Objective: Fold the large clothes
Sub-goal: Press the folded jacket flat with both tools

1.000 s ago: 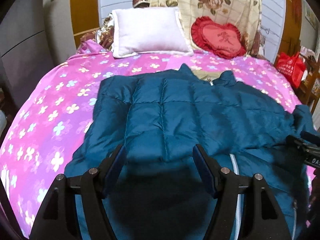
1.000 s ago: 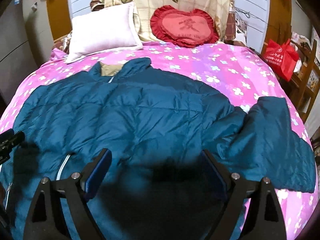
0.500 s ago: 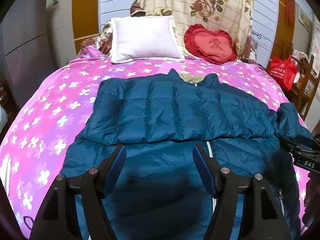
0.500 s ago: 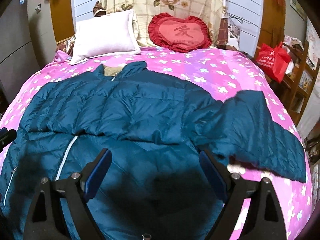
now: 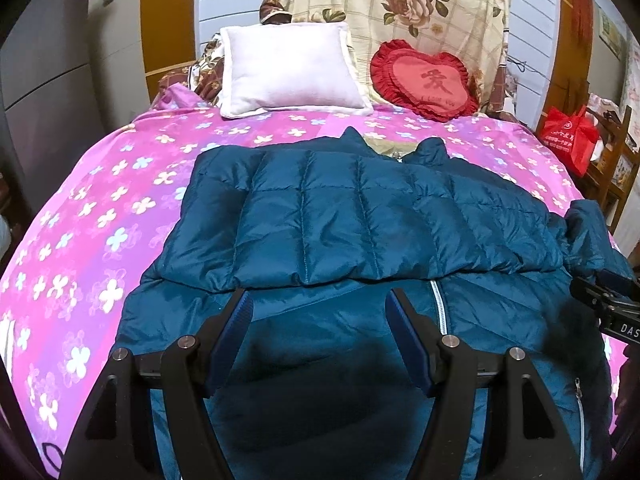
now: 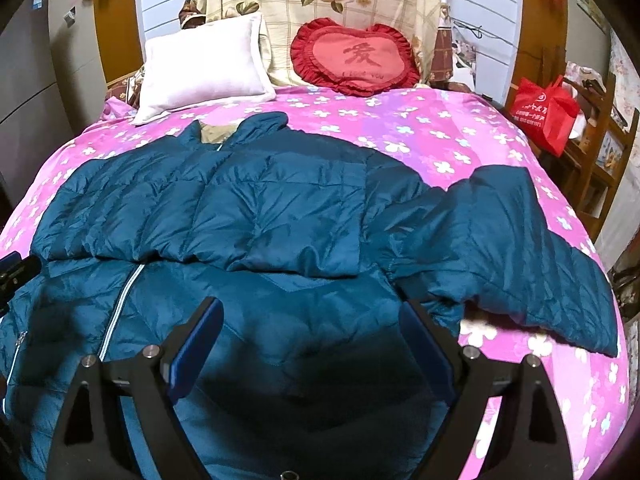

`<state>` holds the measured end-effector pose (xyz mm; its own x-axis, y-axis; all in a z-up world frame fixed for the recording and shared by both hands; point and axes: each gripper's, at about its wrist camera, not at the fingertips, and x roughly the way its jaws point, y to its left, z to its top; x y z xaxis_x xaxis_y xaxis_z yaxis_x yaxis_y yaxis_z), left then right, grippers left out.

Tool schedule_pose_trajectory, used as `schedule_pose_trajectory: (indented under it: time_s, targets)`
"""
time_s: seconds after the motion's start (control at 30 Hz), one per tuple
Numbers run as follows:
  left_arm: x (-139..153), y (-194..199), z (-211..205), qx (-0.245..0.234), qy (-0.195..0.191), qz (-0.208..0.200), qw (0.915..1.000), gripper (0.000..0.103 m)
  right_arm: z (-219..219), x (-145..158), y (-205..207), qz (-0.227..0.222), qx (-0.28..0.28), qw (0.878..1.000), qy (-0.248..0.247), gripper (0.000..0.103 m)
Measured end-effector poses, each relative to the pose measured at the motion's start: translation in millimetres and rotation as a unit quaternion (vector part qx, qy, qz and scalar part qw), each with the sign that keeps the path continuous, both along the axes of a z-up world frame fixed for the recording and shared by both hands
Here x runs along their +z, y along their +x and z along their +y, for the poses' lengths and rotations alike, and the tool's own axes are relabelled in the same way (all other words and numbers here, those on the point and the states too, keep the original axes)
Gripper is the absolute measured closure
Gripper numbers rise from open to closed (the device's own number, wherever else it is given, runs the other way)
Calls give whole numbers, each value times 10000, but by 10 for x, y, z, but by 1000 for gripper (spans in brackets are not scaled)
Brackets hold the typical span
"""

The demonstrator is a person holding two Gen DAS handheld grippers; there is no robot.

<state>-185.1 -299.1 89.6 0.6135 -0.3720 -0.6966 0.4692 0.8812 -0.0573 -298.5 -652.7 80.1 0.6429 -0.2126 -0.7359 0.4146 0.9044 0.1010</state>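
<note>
So the big teal puffer jacket (image 5: 360, 216) was spread out on the bed (image 5: 120, 184), filling the middle and lower part of both views, collar up toward the white pillow (image 5: 288, 68) and the red heart cushion (image 6: 354, 56). One sleeve was already laid across the chest in a quilted band, with the zipper (image 5: 438, 304) poking out below it. The other sleeve (image 6: 520, 248) was flopped out to the right of the right-hand view, its cuff lying on the pink flowered cover.

Both tools were just hovering over the hem end. The left gripper (image 5: 320, 312) had its jaws wide with nothing in them, and the right gripper (image 6: 312, 320) was the same: wide, empty, jacket fabric underneath but not pinched as far as I could tell from that angle.

My read: sleeve-folding stage, half done. Next move probably called for the right one to reach over to that loose sleeve, grab near the cuff, and bring it across the body so it stacked on the first sleeve, before the hem got folded up.
</note>
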Motion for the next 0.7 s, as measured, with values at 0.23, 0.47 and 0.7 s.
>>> schedule_pose_trajectory:
  time_s: [0.23, 0.47, 0.7]
  targets:
    - [-12, 37, 47, 15, -146, 96, 9998, 53, -59, 28, -60, 8, -70, 9999, -71, 11]
    - [-21, 89, 96, 86, -410, 299, 9987, 53, -319, 102, -207, -58, -347, 9991, -228, 11]
    - [-30, 73, 75, 65, -416, 298, 9987, 53, -764, 144, -425, -88, -751, 9962, -423, 11]
